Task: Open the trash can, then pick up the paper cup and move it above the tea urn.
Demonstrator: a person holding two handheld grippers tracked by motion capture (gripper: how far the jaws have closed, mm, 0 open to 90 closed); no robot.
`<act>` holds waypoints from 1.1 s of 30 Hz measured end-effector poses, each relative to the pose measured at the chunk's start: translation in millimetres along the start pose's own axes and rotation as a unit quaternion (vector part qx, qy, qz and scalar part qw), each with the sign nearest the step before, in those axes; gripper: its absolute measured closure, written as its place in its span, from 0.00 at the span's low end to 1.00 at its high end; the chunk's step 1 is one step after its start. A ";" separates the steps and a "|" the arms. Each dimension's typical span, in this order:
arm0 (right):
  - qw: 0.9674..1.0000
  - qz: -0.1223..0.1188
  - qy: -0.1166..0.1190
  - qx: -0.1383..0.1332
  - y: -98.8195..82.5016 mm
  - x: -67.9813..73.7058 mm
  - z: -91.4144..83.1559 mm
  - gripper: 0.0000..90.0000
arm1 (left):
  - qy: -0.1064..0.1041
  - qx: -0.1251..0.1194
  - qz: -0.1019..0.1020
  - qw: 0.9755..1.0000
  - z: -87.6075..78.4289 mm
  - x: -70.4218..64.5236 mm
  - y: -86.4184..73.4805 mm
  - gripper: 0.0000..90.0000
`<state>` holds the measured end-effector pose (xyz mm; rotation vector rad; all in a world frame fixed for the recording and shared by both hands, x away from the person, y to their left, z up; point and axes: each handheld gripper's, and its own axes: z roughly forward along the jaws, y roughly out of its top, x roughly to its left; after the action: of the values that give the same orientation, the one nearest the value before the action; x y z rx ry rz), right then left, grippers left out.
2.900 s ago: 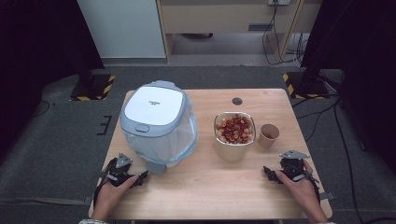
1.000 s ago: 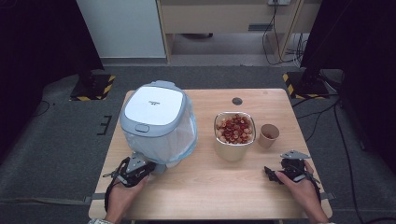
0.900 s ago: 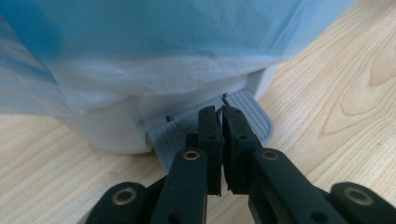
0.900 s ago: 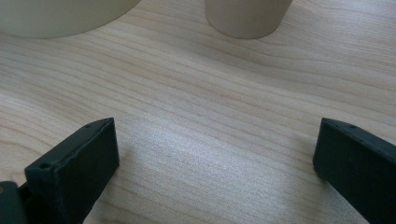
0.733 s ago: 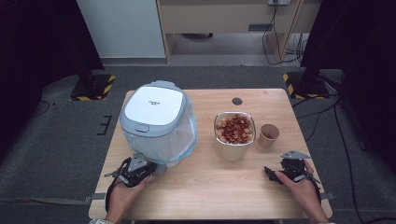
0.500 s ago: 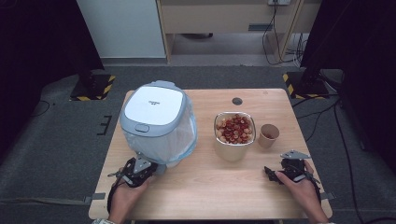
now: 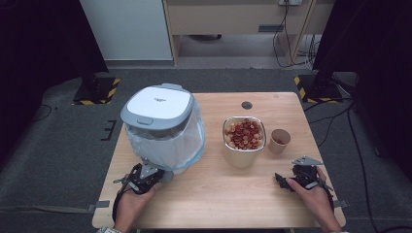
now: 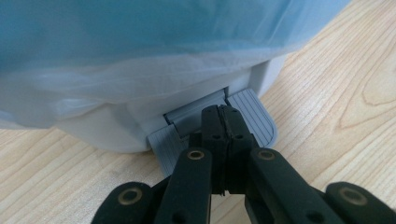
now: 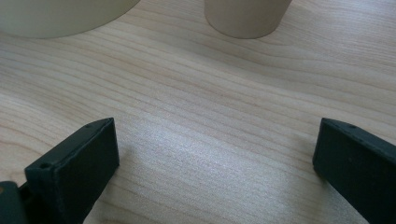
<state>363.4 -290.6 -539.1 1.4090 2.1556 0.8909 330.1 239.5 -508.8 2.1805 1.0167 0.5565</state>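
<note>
Left tongs [image 8: 223, 122] (jaws together) on ribbed grey pedal [image 8: 252, 116]

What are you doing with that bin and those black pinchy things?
A person holds tongs in each hand at a table. The left tongs are shut, with their tips over the grey pedal at the foot of the bin, as if to press it and lift the lid, which is down. The right tongs are open and empty above bare wood. A bowl of red and pale bits and a cup wait nearby.
</note>
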 end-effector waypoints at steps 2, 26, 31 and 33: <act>1.000 0.000 0.000 0.000 0.0 0.0 0.0 0.01 | -0.002 0.004 -0.004 1.000 1.8 0.4 -0.3 0.99; 0.997 -0.017 -0.013 -0.076 17.7 -5.3 -9.2 0.09 | -0.001 0.012 0.006 1.000 9.0 3.4 -0.7 0.99; 0.997 0.000 -0.012 -0.079 28.9 -10.9 -1.4 0.10 | 0.000 0.012 0.006 1.000 9.0 3.3 -0.7 0.99; 0.996 0.004 -0.012 -0.088 32.1 -12.4 2.4 0.12 | 0.001 0.012 0.006 1.000 9.0 3.2 -0.7 0.99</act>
<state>390.8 -292.2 -518.3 1.3344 2.0012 1.0346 337.2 238.9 -515.2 2.2098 1.0155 0.5539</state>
